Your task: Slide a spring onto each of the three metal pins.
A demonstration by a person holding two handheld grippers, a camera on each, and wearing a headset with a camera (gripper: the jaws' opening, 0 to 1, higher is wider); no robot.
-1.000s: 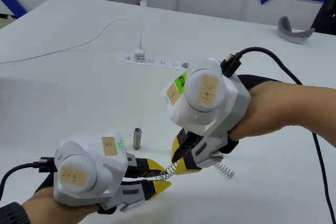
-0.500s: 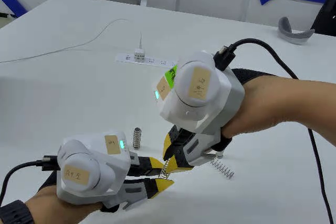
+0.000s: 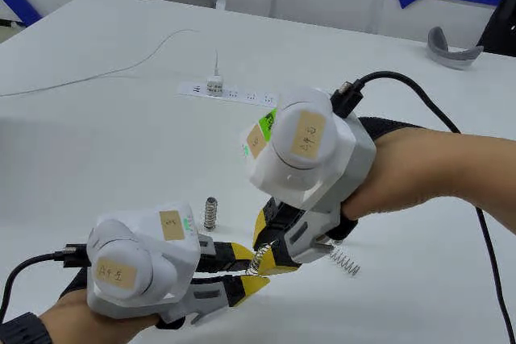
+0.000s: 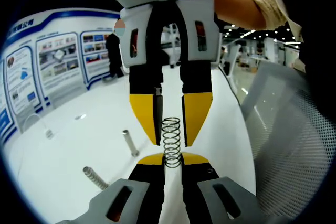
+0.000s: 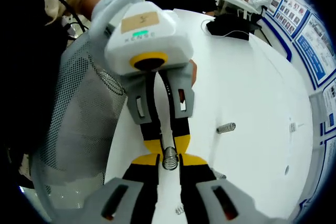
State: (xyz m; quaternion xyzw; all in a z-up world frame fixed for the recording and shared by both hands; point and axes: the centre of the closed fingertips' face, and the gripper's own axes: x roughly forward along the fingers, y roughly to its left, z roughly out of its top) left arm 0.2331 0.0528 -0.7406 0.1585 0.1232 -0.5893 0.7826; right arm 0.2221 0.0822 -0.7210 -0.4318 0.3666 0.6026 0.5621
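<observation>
On a white tabletop (image 3: 97, 142), the left hand-held gripper (image 3: 256, 268) clamps one end of a small steel coil spring (image 3: 260, 259); the right hand-held gripper (image 3: 271, 247) pinches its other end. A second loose spring (image 3: 344, 261) lies just beside; a spring-wrapped metal pin (image 3: 210, 213) stands near.

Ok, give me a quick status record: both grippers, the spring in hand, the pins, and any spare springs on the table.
left gripper: jaws closed on one end of the held spring
right gripper: jaws closed on its other end, tip to tip with the left
held spring: bridges both grippers; cannot tell if a pin is inside
finished pin: upright on the table, spring on it
bare pin: upright, no spring
spare spring: lying on the table beside the right gripper
</observation>
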